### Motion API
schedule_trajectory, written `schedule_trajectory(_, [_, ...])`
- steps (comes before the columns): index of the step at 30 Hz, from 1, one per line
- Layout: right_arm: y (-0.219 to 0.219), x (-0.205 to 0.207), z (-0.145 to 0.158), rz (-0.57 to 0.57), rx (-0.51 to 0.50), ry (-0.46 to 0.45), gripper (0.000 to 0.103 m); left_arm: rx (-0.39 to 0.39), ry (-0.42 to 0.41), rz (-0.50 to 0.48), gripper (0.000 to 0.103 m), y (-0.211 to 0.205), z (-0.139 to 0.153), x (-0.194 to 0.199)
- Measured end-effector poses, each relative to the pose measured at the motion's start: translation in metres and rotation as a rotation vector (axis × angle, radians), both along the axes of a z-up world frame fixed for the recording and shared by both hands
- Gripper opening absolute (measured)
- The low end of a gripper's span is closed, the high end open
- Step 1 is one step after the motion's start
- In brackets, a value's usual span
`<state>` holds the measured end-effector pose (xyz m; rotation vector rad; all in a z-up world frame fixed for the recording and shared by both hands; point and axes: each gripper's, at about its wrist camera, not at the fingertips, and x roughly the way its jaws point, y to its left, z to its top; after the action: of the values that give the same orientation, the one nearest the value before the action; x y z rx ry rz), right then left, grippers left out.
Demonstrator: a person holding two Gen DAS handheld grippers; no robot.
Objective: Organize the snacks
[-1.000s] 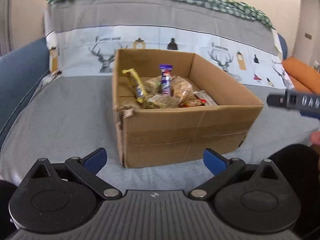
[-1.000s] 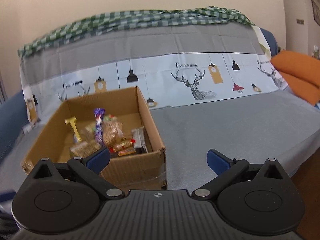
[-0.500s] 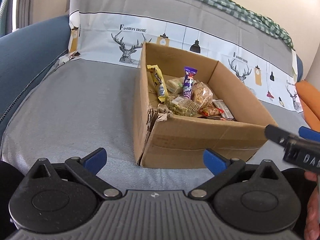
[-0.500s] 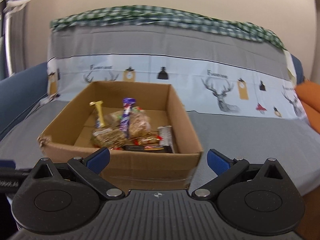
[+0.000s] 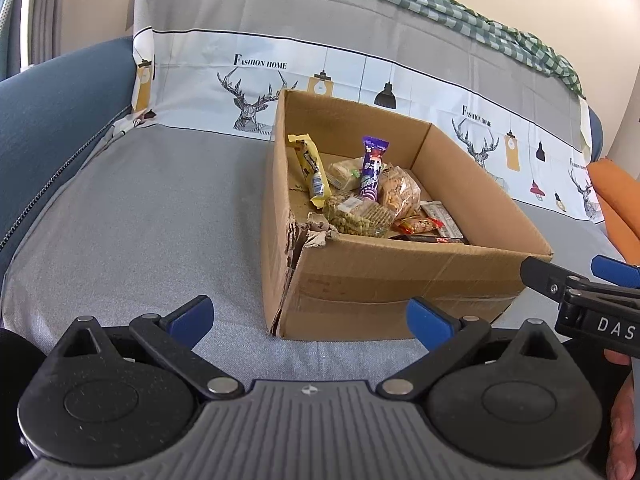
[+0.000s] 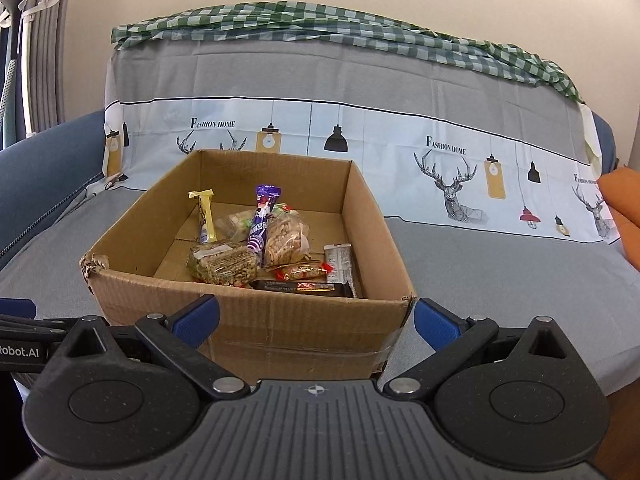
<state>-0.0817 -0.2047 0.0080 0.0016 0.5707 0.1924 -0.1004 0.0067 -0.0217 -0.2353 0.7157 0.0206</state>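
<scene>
Matt corrugated cardboard box (image 6: 280, 332) — torn corner; glossy plastic snack wrappers (image 6: 262, 228) — woven grey cloth cover (image 5: 152, 216).

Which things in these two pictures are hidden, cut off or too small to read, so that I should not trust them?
- Dark flat bar at the front of the brown cardboard box: the right wrist view shows its label too small to read; the box's front wall hides most of it in the left wrist view.
- Clear bag of pale snacks: the purple wrapper covers part of it.
- Right gripper: cut off by the left wrist view's right edge.
</scene>
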Motion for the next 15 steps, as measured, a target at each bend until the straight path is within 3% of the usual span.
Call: schedule_trajectory(15, [0.0036,0.0001,-0.0004,0.001,-0.005,0.005,0.102,0.002,-0.005,-0.003,0.102,-0.0016,0.001,0.0002])
